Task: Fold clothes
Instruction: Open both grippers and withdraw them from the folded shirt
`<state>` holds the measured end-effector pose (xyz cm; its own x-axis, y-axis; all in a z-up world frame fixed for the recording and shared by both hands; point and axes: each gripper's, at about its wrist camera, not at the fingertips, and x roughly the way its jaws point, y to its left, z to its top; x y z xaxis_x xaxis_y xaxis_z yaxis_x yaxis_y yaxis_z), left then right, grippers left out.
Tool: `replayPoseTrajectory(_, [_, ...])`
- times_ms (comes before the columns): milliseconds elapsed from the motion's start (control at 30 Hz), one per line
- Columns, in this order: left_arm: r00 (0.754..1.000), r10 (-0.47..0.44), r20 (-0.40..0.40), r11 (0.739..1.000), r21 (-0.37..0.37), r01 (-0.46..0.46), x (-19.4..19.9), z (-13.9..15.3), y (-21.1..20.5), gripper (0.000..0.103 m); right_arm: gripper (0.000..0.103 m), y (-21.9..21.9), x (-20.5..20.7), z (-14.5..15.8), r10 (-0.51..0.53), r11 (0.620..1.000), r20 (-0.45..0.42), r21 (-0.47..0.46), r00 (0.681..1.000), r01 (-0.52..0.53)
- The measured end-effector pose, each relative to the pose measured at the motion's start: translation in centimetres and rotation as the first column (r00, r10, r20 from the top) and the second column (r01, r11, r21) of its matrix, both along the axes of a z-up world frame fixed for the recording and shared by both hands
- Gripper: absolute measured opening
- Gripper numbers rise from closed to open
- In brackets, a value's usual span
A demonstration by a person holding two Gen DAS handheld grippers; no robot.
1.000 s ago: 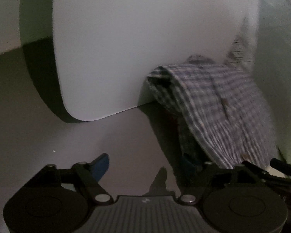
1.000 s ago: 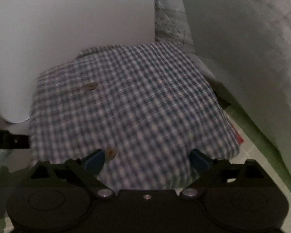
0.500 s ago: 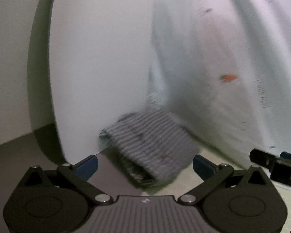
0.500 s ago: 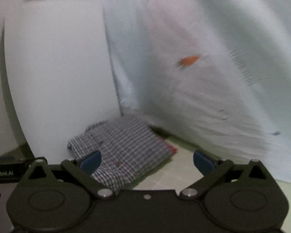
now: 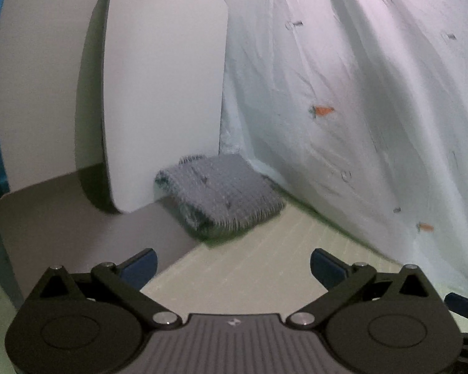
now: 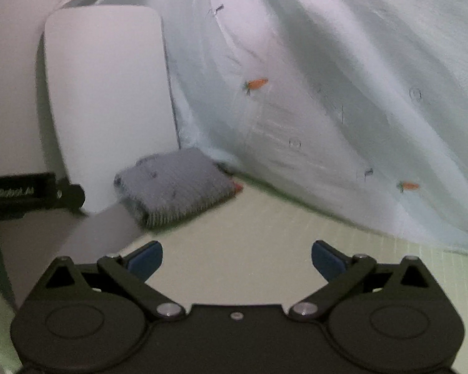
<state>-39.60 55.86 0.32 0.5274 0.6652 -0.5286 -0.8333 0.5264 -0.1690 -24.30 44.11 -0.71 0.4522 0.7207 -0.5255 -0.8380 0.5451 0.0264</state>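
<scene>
You have backed both grippers well away from the folded checked shirt (image 5: 220,193). A second ago the right gripper sat right over the cloth, with the check filling its view and the blue pads at its near edge, and the left gripper looked at the shirt's side from close by. Now the shirt is a small, compact bundle far ahead in both views. That reads as a fold finished and let go: the garment holds its squared shape with nobody touching it, so this piece looks done.

The shirt lies on the pale mat (image 5: 265,268), tucked into the corner where the upright white board (image 5: 162,99) meets the hanging white sheet with small carrot prints (image 5: 358,109). Its left edge touches or nearly touches the board's foot, and part of it rests on the flat grey panel (image 5: 78,218) lying in front of the board. In the right wrist view a sliver of red shows at the shirt's far right corner, too small to name.

Your left gripper (image 5: 232,268) has its jaws spread wide with nothing between them, only bare mat. Your right gripper (image 6: 237,261) is the same, wide apart and empty. Both point forward and somewhat downward toward the shirt, held roughly side by side; the left tool's black body (image 6: 28,193) shows at the left edge of the right wrist view.
</scene>
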Motion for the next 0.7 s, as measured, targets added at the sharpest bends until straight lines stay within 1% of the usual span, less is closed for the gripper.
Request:
replayPoseTrajectory(100, [0.999, -0.005, -0.041, 1.000, -0.008, 0.004, -1.0, -0.6, -2.0, 0.103, 0.103, -2.5, -1.0, -0.8, 0.017, 1.000, -0.032, -0.014, 0.999, -0.017])
replayPoseTrajectory(200, [0.996, -0.003, -0.093, 1.000, -0.022, 0.001, -1.7, -1.4, -3.4, 0.103, 0.103, -3.9, -2.0, -1.2, 0.021, 0.999, -0.014, -0.045, 1.000, -0.021])
replayPoseTrajectory(267, [0.994, -0.007, -0.114, 0.999, -0.035, 0.003, -1.9, -1.7, -3.6, 0.103, 0.103, -4.3, -2.4, -1.4, 0.023, 0.998, -0.020, -0.052, 1.000, -0.024])
replayPoseTrajectory(433, [0.993, -0.015, -0.116, 0.999, -0.041, 0.010, -2.8, -1.8, -4.7, 0.103, 0.103, -5.5, -3.0, -2.0, 0.023, 0.998, -0.038, -0.059, 0.999, -0.025])
replayPoseTrajectory(533, [0.991, -0.008, -0.130, 0.999, -0.039, 0.003, -2.8, -1.8, -4.8, 0.103, 0.103, -5.7, -3.0, -2.2, 0.017, 0.998, -0.048, -0.065, 0.999, -0.020])
replayPoseTrajectory(700, [0.990, -0.006, -0.140, 0.999, -0.044, 0.000, -2.8, -1.9, -4.9, 0.103, 0.103, -5.9, -3.1, -2.3, 0.018, 0.997, -0.042, -0.068, 0.999, -0.021])
